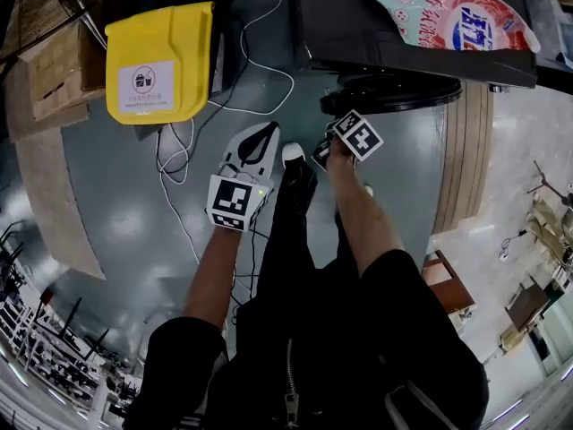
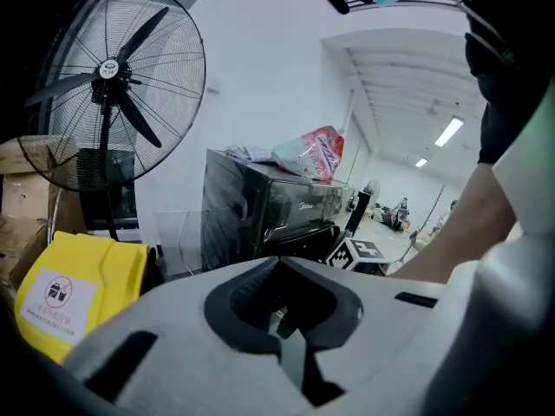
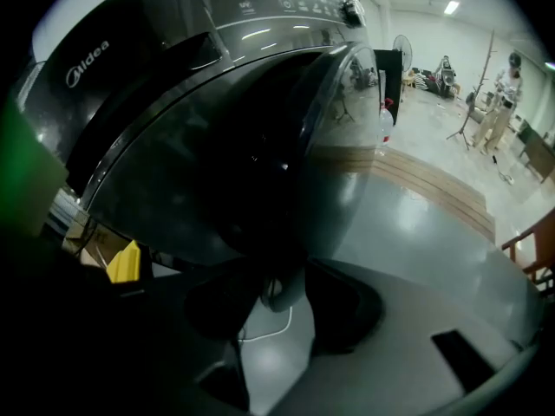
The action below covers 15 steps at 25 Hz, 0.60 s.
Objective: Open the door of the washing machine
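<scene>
A black front-loading washing machine [image 1: 403,25] stands at the top of the head view, its round dark door [image 1: 389,92] bulging toward me. In the right gripper view the door [image 3: 243,163] fills the picture below the control panel. My right gripper [image 3: 279,300] is open and points down at the door's lower rim, which dips between its jaws with floor showing beside it. Its marker cube [image 1: 358,134] sits just below the door. My left gripper [image 1: 262,135] hangs to the left over bare floor, shut and holding nothing. It [image 2: 282,315] faces the machine [image 2: 260,206].
A yellow bag [image 1: 161,61] stands left of the machine, with a white cable [image 1: 260,70] on the floor between them. A detergent pouch [image 1: 452,12] lies on the machine's top. A pedestal fan [image 2: 113,85] and cardboard boxes [image 1: 54,79] are at the left. A person [image 3: 503,85] stands far off.
</scene>
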{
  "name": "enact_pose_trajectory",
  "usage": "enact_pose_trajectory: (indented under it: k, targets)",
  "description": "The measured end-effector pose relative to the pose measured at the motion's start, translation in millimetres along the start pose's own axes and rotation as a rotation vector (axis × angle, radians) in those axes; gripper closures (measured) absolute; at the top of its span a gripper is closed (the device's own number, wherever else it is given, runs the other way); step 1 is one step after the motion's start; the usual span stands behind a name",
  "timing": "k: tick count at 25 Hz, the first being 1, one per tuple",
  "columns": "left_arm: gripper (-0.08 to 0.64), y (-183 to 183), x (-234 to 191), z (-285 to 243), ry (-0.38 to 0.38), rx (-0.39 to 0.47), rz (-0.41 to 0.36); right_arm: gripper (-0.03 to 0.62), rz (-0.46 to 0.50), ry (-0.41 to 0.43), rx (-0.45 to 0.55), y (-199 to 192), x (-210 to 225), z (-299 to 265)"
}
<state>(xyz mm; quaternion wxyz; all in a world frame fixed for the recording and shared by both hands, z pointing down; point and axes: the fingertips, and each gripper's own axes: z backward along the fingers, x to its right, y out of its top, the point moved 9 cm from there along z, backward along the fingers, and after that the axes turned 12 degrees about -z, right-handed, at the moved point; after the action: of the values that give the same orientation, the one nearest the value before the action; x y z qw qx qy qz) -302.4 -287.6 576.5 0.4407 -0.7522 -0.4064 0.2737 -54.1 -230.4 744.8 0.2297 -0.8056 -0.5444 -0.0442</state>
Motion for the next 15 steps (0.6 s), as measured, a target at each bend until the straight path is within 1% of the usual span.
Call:
enact_pose_trajectory:
  k: [4, 8, 10, 13, 15]
  targets:
    - [0.554, 8.4, 18.6, -6.9, -0.051, -0.002, -0.049, 0.426, 0.065, 0.023, -0.034, -7.2, 30.2, 11.1]
    - [0.554, 22.8, 36.9, -13.6, -0.080, 0.031, -0.078, 0.427, 0.139, 0.049, -0.071, -9.7, 67.1, 23.7]
    - [0.554, 25.9, 47.6, -17.2, -0.097, 0.028, -0.092, 0.433, 0.162, 0.055, -0.085, -11.1, 85.7, 30.6]
    - [0.555, 32.9, 69.6, -24.4, -0.137, 0.016, -0.133, 0.444, 0.192, 0.050, -0.111, -12.2, 116.3, 41.6]
    - [0.554, 38.1, 83.1, -31.5, -0.152, 0.013, -0.155, 0.448, 0.227, 0.054, -0.130, -9.0, 135.7, 47.1]
